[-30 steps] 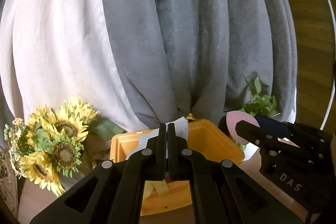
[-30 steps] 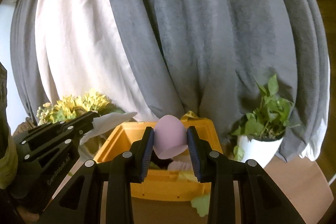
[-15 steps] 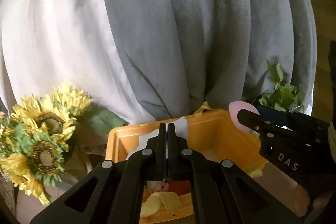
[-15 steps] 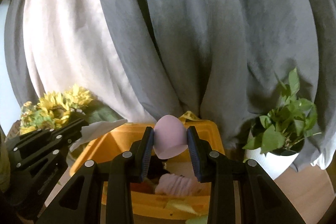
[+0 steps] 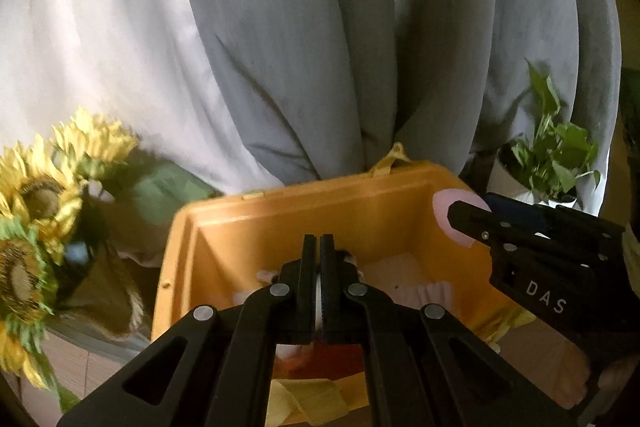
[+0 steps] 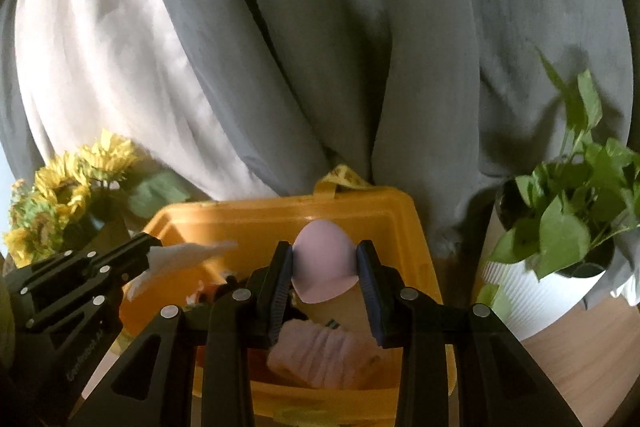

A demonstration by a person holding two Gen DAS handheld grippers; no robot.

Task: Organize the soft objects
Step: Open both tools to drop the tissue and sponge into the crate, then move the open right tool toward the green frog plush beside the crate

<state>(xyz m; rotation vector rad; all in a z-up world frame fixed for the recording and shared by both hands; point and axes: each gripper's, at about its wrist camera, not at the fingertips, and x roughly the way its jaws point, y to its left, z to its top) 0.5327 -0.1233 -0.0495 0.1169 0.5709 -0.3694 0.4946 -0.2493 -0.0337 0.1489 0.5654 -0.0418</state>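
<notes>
An open yellow bin (image 5: pixel 304 203) stands in front of both grippers; it also shows in the right wrist view (image 6: pixel 256 219). My right gripper (image 6: pixel 325 267) is shut on a pink egg-shaped sponge (image 6: pixel 324 261) and holds it over the bin; the sponge also shows in the left wrist view (image 5: pixel 450 215). My left gripper (image 5: pixel 319 247) is shut on a thin white cloth, which shows in the right wrist view (image 6: pixel 180 257) hanging over the bin's left side. Inside the bin lie a pink ribbed cloth (image 6: pixel 324 351) and other soft items.
Sunflowers (image 5: pixel 36 195) stand left of the bin. A potted green plant (image 6: pixel 560 211) in a white pot stands to its right. Grey and white curtains (image 6: pixel 320 47) hang close behind. Yellow ribbon (image 5: pixel 308 399) lies on the wooden table by the bin's front.
Both grippers have moved forward and over the bin, which now looks larger and lower. The white cloth and the pink sponge are still held.
</notes>
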